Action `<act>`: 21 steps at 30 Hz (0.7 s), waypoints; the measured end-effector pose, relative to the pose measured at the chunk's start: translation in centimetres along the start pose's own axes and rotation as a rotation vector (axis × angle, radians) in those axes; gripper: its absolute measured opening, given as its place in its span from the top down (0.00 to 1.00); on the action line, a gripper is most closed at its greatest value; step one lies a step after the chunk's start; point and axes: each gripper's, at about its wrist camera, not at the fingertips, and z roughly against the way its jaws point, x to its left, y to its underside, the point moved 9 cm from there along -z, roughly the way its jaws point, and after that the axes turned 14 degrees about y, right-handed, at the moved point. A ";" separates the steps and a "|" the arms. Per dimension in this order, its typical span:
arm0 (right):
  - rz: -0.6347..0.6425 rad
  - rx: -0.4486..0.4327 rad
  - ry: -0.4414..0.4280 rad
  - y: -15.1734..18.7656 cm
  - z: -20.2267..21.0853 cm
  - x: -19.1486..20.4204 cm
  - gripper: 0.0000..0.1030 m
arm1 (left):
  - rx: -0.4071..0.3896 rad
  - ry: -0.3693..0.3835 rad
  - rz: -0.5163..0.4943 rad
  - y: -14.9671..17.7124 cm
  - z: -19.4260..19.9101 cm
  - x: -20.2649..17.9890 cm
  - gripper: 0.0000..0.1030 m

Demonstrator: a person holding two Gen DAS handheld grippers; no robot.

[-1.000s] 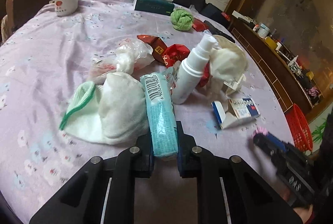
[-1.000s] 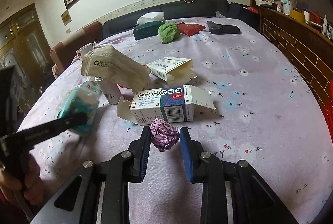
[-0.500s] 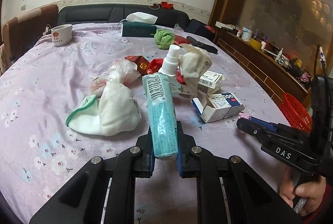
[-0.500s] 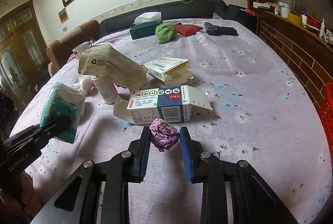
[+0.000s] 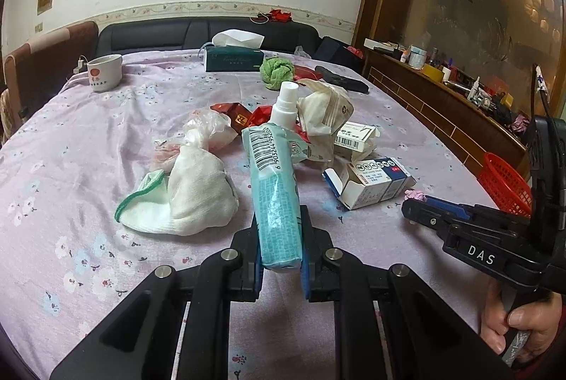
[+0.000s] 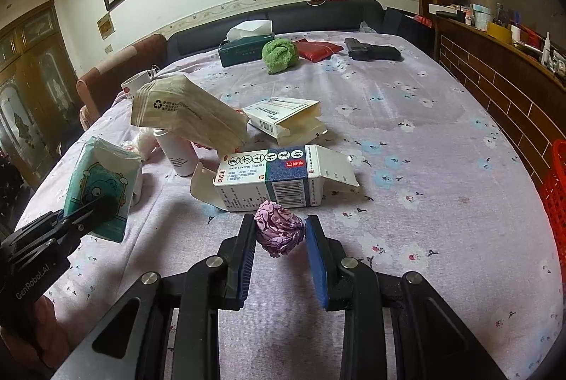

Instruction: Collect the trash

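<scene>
My left gripper (image 5: 279, 238) has its jaws pinching a teal tissue pack (image 5: 274, 189) by its near end, the pack raised off the tabletop (image 5: 88, 139) and angled forward with its barcode facing up. In the right wrist view the same pack (image 6: 100, 183) shows its cartoon bear face, held clear of the cloth.

My right gripper (image 6: 281, 235) has its jaws pressed onto a crumpled purple paper ball (image 6: 279, 226), which hangs just in front of the open blue-and-white medicine box (image 6: 270, 180). That box lies on its side with both end flaps open.

Taking the medicine box as the landmark: just behind it lies a second white carton (image 6: 283, 118), also open. To its left stands a white spray bottle (image 6: 175, 150), with a beige paper bag (image 6: 187, 116) leaning over it. Farther left of the box, past the bottle, a white cloth with a green edge (image 5: 184, 199) sits bunched, and a knotted clear plastic bag (image 5: 201, 132) lies just behind that. Far behind the box are a green balled cloth (image 6: 279, 54) and a dark green tissue box (image 6: 244, 47). To the box's right, beyond the tabletop edge, a red basket (image 5: 502, 182) shows.
</scene>
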 end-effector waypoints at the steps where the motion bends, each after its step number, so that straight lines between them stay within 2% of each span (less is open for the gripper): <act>1: 0.000 0.000 0.001 0.0 0.0 0.0 0.71 | -0.001 -0.003 -0.004 0.0 0.0 0.0 0.86; 8: 0.005 -0.003 0.012 0.0 0.1 0.0 0.71 | -0.006 -0.034 -0.040 0.0 0.0 -0.5 0.86; 21: 0.009 -0.020 0.054 -0.2 0.4 -0.3 0.71 | -0.007 -0.050 -0.044 0.0 0.1 -0.4 0.86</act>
